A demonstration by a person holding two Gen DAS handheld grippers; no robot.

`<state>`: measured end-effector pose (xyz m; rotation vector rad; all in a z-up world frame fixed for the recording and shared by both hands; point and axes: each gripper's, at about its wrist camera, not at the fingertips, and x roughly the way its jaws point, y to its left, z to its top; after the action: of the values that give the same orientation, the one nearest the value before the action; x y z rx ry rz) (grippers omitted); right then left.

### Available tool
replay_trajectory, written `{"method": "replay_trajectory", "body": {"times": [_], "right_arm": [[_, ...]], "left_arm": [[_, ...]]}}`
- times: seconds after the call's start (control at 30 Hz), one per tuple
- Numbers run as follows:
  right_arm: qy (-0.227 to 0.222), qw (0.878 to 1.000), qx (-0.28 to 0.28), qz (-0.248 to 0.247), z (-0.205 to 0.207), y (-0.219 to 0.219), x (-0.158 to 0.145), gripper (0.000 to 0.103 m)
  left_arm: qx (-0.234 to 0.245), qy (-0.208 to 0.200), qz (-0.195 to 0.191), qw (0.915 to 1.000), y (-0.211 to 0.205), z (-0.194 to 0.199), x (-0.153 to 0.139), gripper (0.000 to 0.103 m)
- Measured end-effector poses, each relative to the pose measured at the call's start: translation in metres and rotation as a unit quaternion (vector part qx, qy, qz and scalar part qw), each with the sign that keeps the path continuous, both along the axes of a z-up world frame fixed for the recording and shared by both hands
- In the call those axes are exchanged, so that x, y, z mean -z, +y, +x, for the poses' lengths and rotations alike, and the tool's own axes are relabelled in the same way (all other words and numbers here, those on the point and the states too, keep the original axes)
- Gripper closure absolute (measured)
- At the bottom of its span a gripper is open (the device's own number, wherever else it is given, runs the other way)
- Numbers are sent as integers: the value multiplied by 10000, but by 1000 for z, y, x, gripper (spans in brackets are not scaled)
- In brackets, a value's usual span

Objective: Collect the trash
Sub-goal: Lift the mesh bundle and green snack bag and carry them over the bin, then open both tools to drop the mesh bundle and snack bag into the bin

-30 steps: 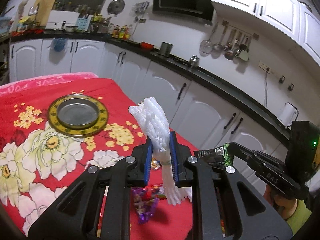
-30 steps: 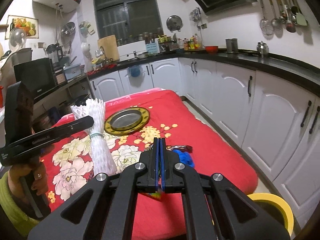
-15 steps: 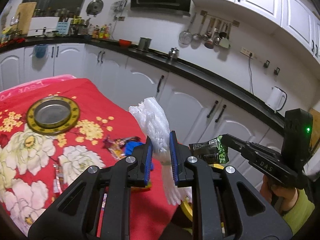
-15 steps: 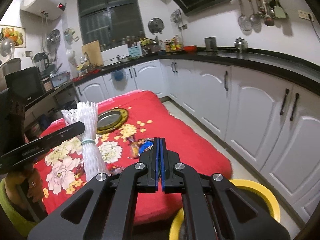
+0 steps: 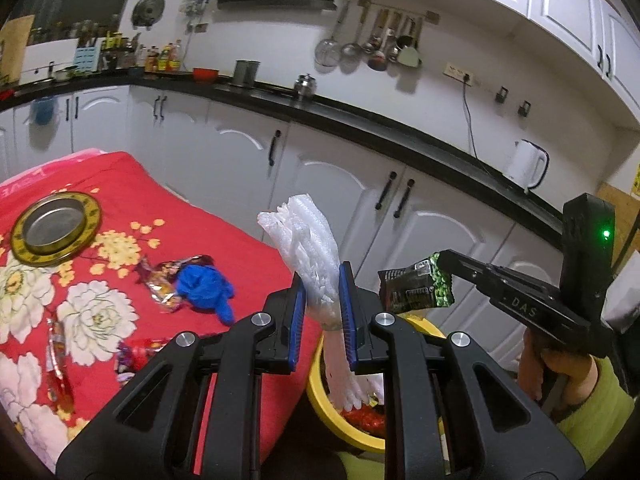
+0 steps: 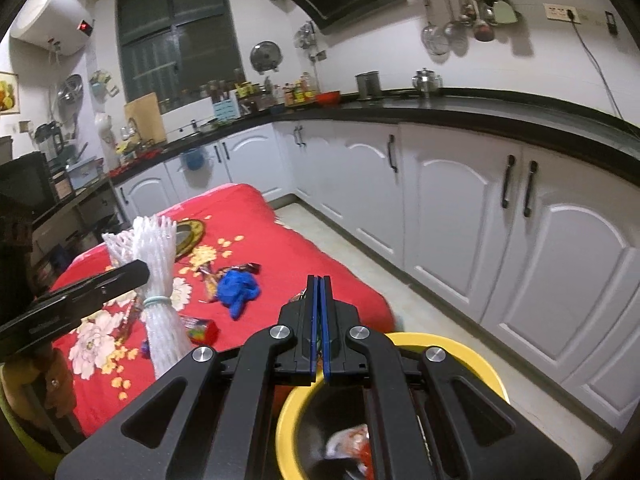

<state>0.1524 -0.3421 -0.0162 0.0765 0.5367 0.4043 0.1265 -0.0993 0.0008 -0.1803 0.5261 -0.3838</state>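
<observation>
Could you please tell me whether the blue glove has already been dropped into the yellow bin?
No, the blue glove lies on the red floral tablecloth, apart from the yellow bin.

- Indoor artificial light, fairly bright, slightly cool cast; window (image 6: 176, 40) is dark.
- Hanging utensils (image 5: 372, 46) throw soft shadows on the white wall.
- Strong fisheye bending, black vignette at corners.
- Mild softness, noise in dark areas; inside of yellow bin (image 6: 460, 348) is blurred.

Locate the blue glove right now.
Left wrist view: blue glove lies on the red cloth, touching a wrapper, left of the left gripper.
</observation>
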Motion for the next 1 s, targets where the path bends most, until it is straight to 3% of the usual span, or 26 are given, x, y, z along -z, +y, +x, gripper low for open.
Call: {"method": "replay_trajectory", "body": {"times": [0.57,1.0], "right_arm": [[256,9977,614,-127,-6,-60,26,101],[857,9935,738,-85,-2,-86,63,101]], "left_arm": [[779,254,220,9964,-76,1,30,92],[1166,737,349,9898,-115,12,70,92]]}}
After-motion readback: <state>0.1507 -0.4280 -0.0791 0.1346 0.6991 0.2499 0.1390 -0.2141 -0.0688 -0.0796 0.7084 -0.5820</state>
